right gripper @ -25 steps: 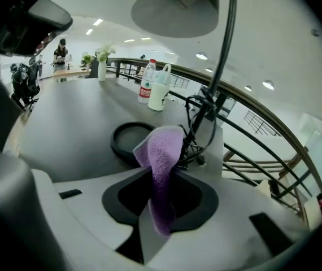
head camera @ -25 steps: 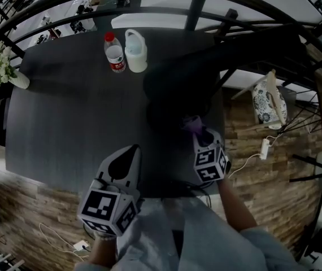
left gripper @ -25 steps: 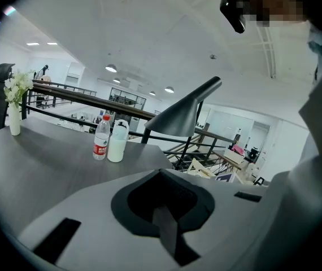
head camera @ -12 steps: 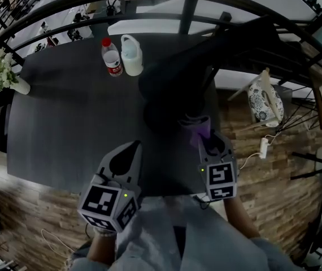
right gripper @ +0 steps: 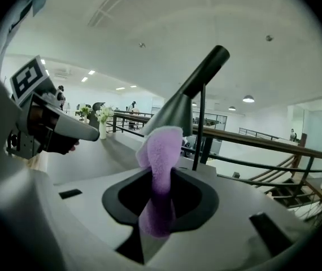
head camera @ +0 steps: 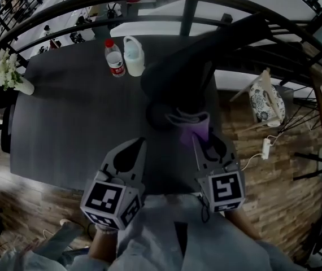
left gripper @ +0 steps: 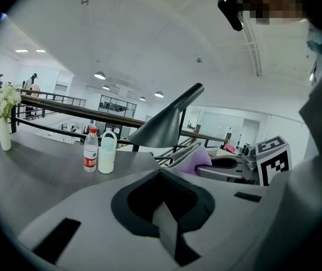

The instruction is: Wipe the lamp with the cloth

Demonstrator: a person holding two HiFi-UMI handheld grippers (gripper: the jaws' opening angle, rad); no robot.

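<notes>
Two grippers are held over the near edge of the dark table (head camera: 59,123). The right gripper (head camera: 200,143) is clamped on the purple cloth (right gripper: 161,151), whose loose end stands up out of the jaws. The left gripper (head camera: 139,145) is closed on nothing and is held to the left of the lamp (head camera: 178,75).

The wipe is judged to be about to begin. The cloth's loose end would best be laid flat against the cone shade and drawn along its slope with light pressure, since the thin stem looks easily rocked. The base could be steadied with the free gripper.

From the head view the lamp is seen only as a dark mass from above, and contact between cloth and lamp cannot be told there. In the right gripper view the shade's slant, the stem and the cloth just under the rim are shown. A bottle (left gripper: 91,149) and a jug (left gripper: 107,152) are shown upright behind the lamp in the left gripper view.
</notes>
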